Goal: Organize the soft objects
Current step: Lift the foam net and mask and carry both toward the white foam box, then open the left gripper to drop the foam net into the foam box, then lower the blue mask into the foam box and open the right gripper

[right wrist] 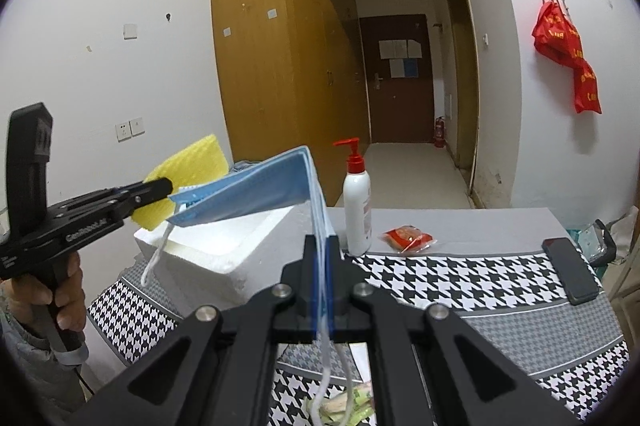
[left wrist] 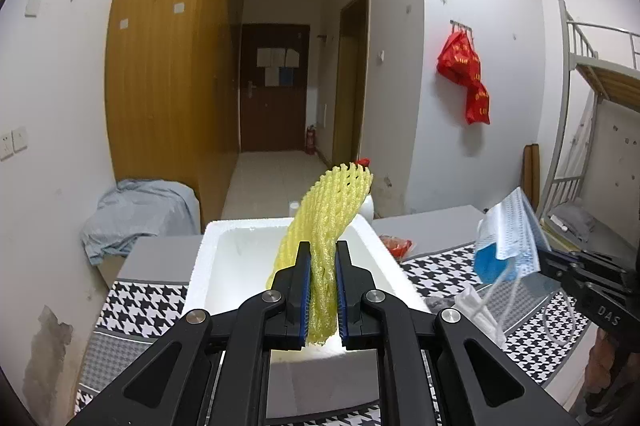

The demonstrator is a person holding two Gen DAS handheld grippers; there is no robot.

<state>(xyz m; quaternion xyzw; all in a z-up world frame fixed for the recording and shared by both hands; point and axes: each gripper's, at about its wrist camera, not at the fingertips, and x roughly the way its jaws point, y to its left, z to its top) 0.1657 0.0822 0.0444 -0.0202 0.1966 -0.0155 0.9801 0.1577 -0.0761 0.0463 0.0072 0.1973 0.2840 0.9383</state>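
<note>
My left gripper (left wrist: 323, 250) is shut on a yellow foam net sleeve (left wrist: 332, 210), which stands up tilted to the right above a white foam box (left wrist: 208, 246). At the right edge of the left wrist view, my right gripper (left wrist: 548, 258) grips a stack of blue face masks (left wrist: 508, 238) with ear loops dangling. In the right wrist view, the right gripper (right wrist: 323, 242) is shut on the masks (right wrist: 256, 190), which fan out to the left over the box (right wrist: 224, 258). The left gripper (right wrist: 164, 186), held by a hand (right wrist: 60, 290), carries the yellow net (right wrist: 192, 162) just left of them.
A houndstooth cloth (right wrist: 440, 278) covers the table. On it stand a white pump bottle (right wrist: 357, 210) with a red top, a red packet (right wrist: 408, 236) and a black phone (right wrist: 570, 268). A crumpled white piece (left wrist: 476, 310) lies right of the box. A grey-blue cloth (left wrist: 136, 214) is heaped beyond the table's left end.
</note>
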